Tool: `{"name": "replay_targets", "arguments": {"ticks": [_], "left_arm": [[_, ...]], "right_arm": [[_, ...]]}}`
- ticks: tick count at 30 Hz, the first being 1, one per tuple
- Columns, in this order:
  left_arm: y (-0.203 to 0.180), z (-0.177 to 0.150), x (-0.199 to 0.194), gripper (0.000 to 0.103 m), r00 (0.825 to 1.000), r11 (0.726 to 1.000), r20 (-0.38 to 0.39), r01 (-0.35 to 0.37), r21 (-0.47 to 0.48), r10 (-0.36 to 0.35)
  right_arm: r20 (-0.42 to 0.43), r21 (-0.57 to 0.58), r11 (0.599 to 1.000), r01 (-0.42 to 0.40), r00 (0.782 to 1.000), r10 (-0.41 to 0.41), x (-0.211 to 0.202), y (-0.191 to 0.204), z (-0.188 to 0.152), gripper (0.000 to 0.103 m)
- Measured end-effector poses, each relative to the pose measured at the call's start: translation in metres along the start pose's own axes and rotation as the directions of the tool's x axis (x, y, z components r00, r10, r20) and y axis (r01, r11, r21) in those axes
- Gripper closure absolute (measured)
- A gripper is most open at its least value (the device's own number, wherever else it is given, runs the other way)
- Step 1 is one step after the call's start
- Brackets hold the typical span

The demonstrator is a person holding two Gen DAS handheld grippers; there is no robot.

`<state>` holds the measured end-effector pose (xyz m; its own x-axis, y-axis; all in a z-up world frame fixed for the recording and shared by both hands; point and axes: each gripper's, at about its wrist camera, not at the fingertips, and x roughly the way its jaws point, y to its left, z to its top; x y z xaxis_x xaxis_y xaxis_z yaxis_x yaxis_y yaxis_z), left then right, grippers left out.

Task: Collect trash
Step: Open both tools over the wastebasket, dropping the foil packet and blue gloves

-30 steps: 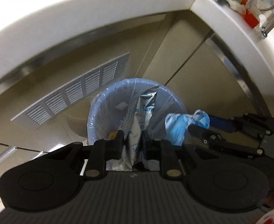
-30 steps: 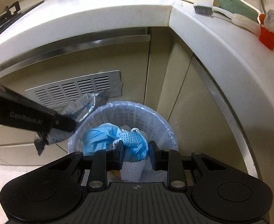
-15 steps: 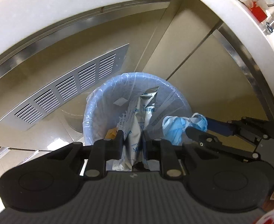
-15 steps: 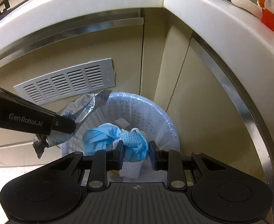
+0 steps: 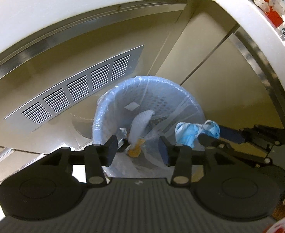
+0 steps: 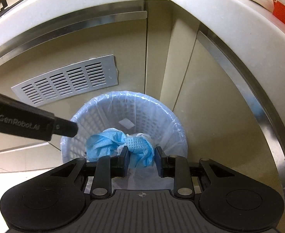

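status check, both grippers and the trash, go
Left hand-held gripper open over bin. Right hand-held gripper shut on blue mask wad, above bin. Nothing blocking.

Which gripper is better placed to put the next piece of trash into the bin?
The right gripper. It holds the crumpled blue masks directly above the lined bin, so it likely only needs to open. The left gripper is open with nothing between its fingers.

"GenRobot.AI", slightly blurred, on left hand-held gripper finger.
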<state>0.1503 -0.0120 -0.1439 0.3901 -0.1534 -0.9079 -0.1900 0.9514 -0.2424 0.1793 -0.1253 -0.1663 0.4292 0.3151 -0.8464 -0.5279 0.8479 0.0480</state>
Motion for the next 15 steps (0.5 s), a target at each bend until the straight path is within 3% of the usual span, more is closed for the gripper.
{"name": "replay_targets", "arguments": {"ticks": [10,11,12,13,14,15], "left_arm": [[0.008,-0.004,-0.008,0.06,1.0,1.0,0.01,-0.016,-0.02,0.016],[0.008,-0.004,-0.01,0.06,1.0,1.0,0.012,-0.018,-0.02,0.018],[0.008,-0.004,-0.011,0.059,1.0,1.0,0.014,-0.02,-0.02,0.02],[0.007,-0.005,-0.013,0.058,1.0,1.0,0.016,-0.022,-0.02,0.022],[0.007,-0.005,-0.013,0.058,1.0,1.0,0.016,-0.023,-0.018,0.023],[0.007,-0.005,-0.014,0.058,1.0,1.0,0.017,-0.023,-0.017,0.024]], "right_arm": [[0.002,0.002,1.0,0.001,1.0,-0.001,0.0,0.001,-0.001,0.074],[-0.003,0.005,1.0,-0.002,1.0,0.002,0.0,0.002,0.0,0.067],[-0.008,0.011,1.0,-0.003,1.0,0.004,0.001,0.002,0.001,0.052],[-0.009,0.015,1.0,-0.003,1.0,0.004,0.001,0.0,0.001,0.042],[-0.004,0.021,1.0,-0.001,1.0,0.001,0.001,0.0,0.001,0.035],[-0.002,0.021,1.0,0.0,1.0,0.0,0.001,-0.001,0.001,0.035]]}}
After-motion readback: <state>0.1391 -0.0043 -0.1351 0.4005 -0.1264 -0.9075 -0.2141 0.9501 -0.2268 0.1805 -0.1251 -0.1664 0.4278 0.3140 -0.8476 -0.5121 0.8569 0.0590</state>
